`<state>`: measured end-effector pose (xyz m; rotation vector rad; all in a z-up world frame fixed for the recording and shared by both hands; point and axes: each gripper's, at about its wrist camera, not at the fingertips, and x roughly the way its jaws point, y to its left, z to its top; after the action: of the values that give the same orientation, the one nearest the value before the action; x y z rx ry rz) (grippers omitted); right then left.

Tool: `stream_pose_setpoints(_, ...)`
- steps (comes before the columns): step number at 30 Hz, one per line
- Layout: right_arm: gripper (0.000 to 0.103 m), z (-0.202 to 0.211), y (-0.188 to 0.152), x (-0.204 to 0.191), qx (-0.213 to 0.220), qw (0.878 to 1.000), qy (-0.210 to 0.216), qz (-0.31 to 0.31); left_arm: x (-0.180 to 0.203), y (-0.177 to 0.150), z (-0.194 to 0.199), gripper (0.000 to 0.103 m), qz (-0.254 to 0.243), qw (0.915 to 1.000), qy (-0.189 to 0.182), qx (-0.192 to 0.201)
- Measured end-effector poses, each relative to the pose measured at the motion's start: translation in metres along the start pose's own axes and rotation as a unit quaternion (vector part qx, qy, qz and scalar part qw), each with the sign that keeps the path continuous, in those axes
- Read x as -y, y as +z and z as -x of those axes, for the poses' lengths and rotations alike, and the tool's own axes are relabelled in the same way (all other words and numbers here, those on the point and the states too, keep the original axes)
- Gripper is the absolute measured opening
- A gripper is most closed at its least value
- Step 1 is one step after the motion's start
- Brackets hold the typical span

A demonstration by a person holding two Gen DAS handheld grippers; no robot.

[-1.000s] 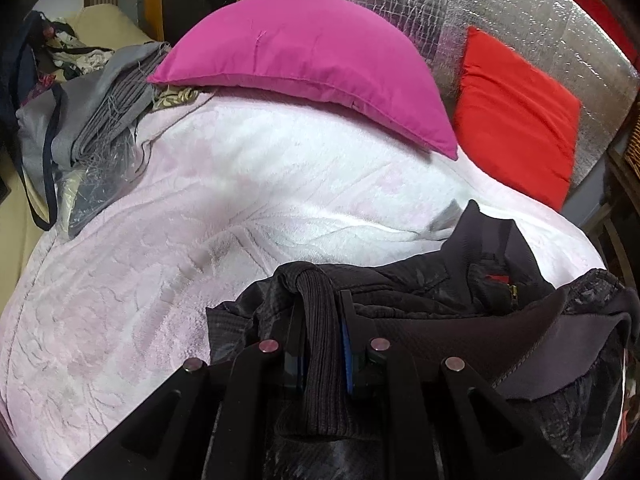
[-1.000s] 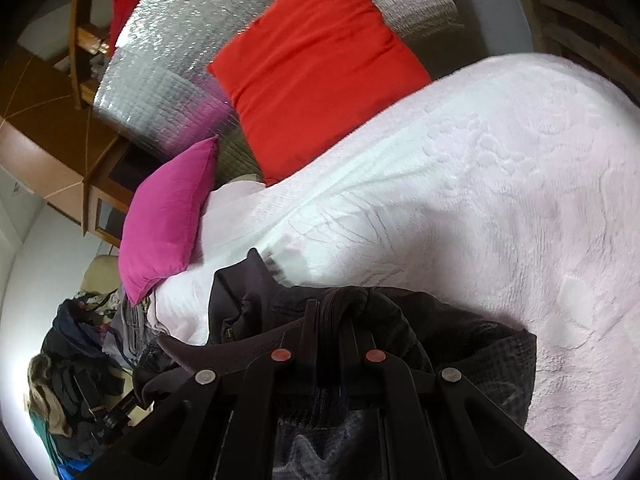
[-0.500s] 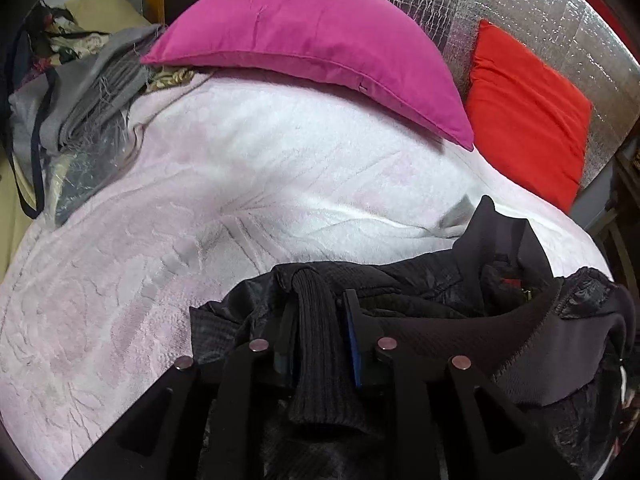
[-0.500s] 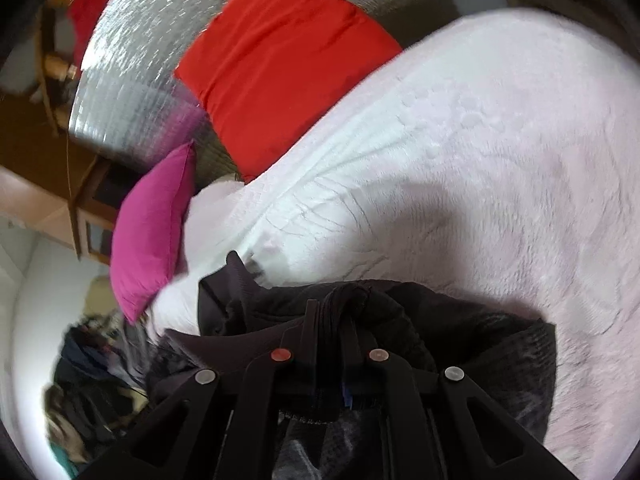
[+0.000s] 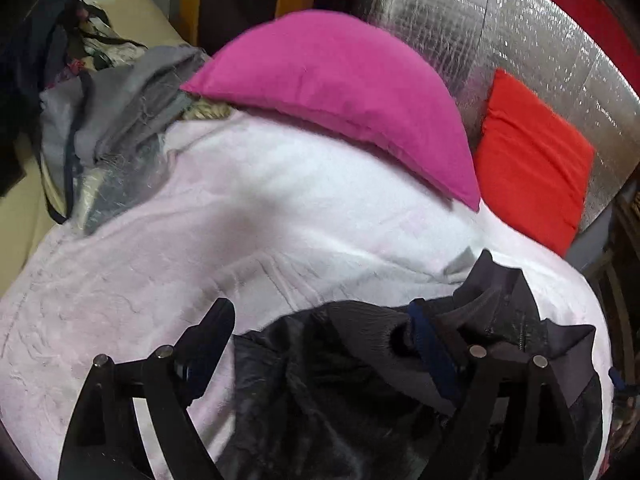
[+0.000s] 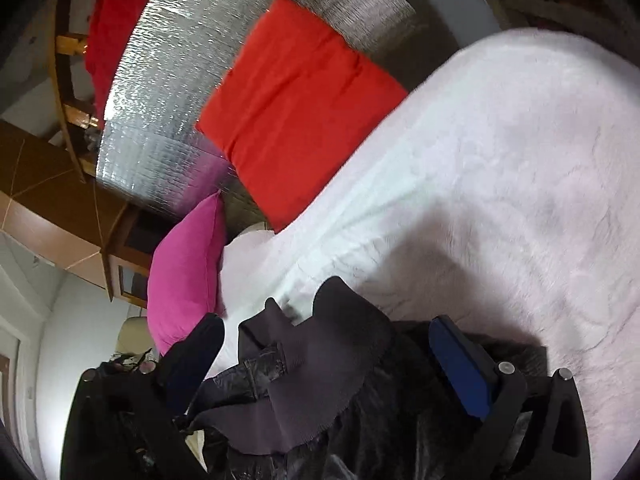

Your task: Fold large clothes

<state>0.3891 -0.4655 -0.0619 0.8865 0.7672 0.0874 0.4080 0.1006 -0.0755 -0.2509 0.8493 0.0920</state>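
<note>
Both grippers, left and right, have just sprung wide, releasing the dark jacket (bunched, no clear axis) on the bed.

Your black quilted jacket with ribbed cuffs runs off the bottom edge of the left wrist view, so its lower part stays unseen; the right wrist view cuts it off the same way. The magenta cushion covers the near corner of the red cushion. Left of the magenta cushion, the heap of grey and dark clothes is too blurred to sort.
</note>
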Motion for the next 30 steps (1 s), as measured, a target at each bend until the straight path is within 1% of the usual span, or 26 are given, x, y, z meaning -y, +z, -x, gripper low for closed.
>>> stream_pose_setpoints(1,0.103,0.006,-0.002,-0.006,0.002,1.000,0.000,0.018,-0.004,0.001,0.007,0.088,-0.003,1.0000,0.002,0.008)
stream_pose_setpoints(3,0.103,0.014,-0.010,-0.019,-0.002,0.998,-0.005,0.059,-0.011,-0.004,0.030,0.088,-0.022,0.9991,0.005,0.037)
stream_pose_setpoints(5,0.103,0.019,-0.024,-0.033,-0.019,0.994,-0.005,0.104,-0.012,-0.009,0.046,0.088,-0.051,0.9972,0.009,0.054)
stream_pose_setpoints(6,0.103,0.021,-0.033,-0.041,-0.028,0.990,-0.016,0.134,-0.012,-0.014,0.053,0.088,-0.077,0.9952,0.011,0.059)
stream_pose_setpoints(8,0.103,0.028,-0.050,-0.051,-0.028,0.980,-0.053,0.192,-0.011,-0.023,0.059,0.088,-0.126,0.9899,0.019,0.062)
stream_pose_setpoints(10,0.103,0.038,-0.057,-0.048,-0.023,0.974,-0.069,0.213,-0.012,-0.037,0.057,0.088,-0.174,0.9831,0.024,0.052)
stream_pose_setpoints(11,0.103,0.040,-0.060,-0.045,-0.025,0.969,-0.090,0.229,-0.015,-0.045,0.053,0.088,-0.190,0.9808,0.023,0.039)
stream_pose_setpoints(13,0.103,0.038,-0.064,-0.035,-0.043,0.961,-0.117,0.245,-0.023,-0.060,0.047,0.088,-0.199,0.9796,0.017,0.016)
stream_pose_setpoints(14,0.103,0.037,-0.065,-0.031,-0.049,0.960,-0.124,0.247,-0.026,-0.068,0.044,0.088,-0.202,0.9792,0.010,0.007)
stream_pose_setpoints(15,0.103,0.036,-0.067,-0.026,-0.055,0.957,-0.135,0.251,-0.027,-0.076,0.040,0.088,-0.207,0.9783,0.009,0.002)
stream_pose_setpoints(16,0.103,0.036,-0.069,-0.021,-0.059,0.955,-0.143,0.254,-0.028,-0.082,0.037,0.088,-0.211,0.9774,0.018,0.000)
stream_pose_setpoints(17,0.101,0.035,-0.070,-0.015,-0.065,0.954,-0.146,0.254,-0.031,-0.086,0.032,0.088,-0.210,0.9772,0.030,-0.002)
stream_pose_setpoints(18,0.098,0.034,-0.071,-0.011,-0.073,0.953,-0.148,0.253,-0.034,-0.088,0.028,0.088,-0.201,0.9790,0.029,-0.008)
stream_pose_setpoints(20,0.081,0.030,-0.074,-0.008,-0.086,0.949,-0.156,0.260,-0.038,-0.087,0.025,0.088,-0.179,0.9836,0.008,-0.020)
stream_pose_setpoints(21,0.078,0.028,-0.075,-0.008,-0.088,0.946,-0.161,0.267,-0.040,-0.086,0.025,0.088,-0.172,0.9848,0.000,-0.023)
stream_pose_setpoints(23,0.076,0.024,-0.076,-0.004,-0.095,0.943,-0.168,0.271,-0.040,-0.083,0.027,0.088,-0.169,0.9855,0.001,-0.014)
stream_pose_setpoints(26,0.076,0.016,-0.076,0.004,-0.104,0.945,-0.172,0.258,-0.042,-0.077,0.022,0.088,-0.151,0.9880,-0.010,-0.029)
stream_pose_setpoints(28,0.075,0.016,-0.078,0.006,-0.103,0.945,-0.170,0.259,-0.040,-0.079,0.021,0.088,-0.151,0.9879,-0.014,-0.031)
stream_pose_setpoints(29,0.063,0.017,-0.079,0.006,-0.103,0.945,-0.167,0.261,-0.039,-0.080,0.021,0.088,-0.156,0.9873,-0.012,-0.029)
stream_pose_setpoints(30,0.047,0.018,-0.079,0.005,-0.106,0.945,-0.165,0.262,-0.036,-0.082,0.021,0.085,-0.163,0.9863,-0.008,-0.026)
